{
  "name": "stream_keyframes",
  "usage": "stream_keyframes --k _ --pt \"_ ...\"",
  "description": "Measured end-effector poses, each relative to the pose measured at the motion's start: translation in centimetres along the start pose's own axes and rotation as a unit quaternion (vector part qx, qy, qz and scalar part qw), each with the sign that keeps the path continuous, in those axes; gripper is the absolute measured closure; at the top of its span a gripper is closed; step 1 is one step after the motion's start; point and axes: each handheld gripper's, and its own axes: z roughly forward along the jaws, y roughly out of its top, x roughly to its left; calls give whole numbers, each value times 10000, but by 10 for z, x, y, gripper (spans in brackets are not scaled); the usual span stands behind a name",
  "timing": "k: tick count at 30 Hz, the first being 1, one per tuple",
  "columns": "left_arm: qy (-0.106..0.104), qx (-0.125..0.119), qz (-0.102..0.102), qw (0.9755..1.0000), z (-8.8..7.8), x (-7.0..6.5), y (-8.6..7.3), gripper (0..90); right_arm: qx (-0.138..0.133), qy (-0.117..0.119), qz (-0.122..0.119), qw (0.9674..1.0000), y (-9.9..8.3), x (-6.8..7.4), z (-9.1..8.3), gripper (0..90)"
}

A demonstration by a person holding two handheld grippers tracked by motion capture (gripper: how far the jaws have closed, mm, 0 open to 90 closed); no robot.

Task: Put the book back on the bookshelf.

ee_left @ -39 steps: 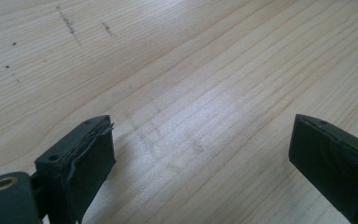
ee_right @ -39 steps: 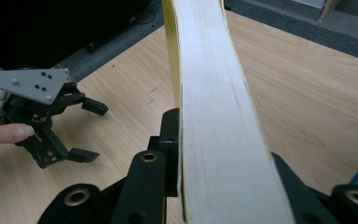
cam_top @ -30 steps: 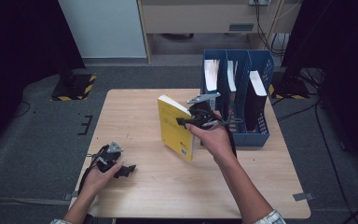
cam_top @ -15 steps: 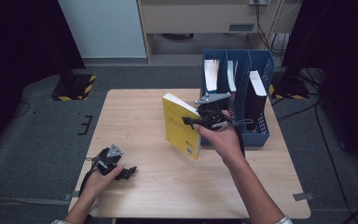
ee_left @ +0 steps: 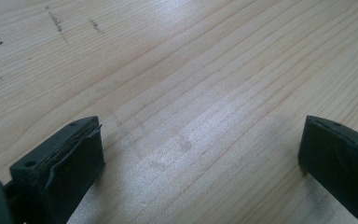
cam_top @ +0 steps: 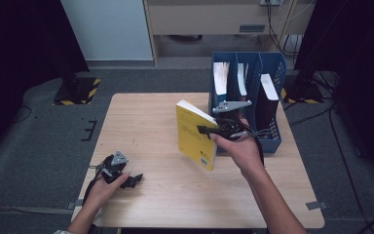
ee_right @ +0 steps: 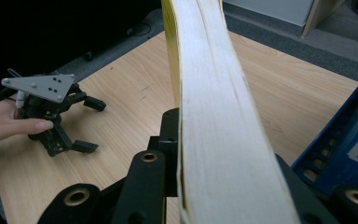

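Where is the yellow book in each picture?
High view: the book stands on edge mid-table, clamped by the right gripper, left of the blue rack.
Left gripper view: bare wood between open jaws.
Right gripper view: its page edge runs up the middle.
Shared landmark: the table.

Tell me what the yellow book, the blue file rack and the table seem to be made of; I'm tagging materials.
Yellow book: paper, cream page edges, smooth and likely glossy cover.
Blue file rack: looks like moulded plastic, with slotted walls.
Table: pale wood or wood-look laminate, matte, with visible grain lines.
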Motion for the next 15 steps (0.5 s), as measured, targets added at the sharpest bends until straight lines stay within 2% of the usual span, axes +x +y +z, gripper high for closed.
stream_keyframes --k 15 --pt "4 -22 -7 10000 0 0 0 0 -37 -72 95 9999 -14 -7 -26 752"
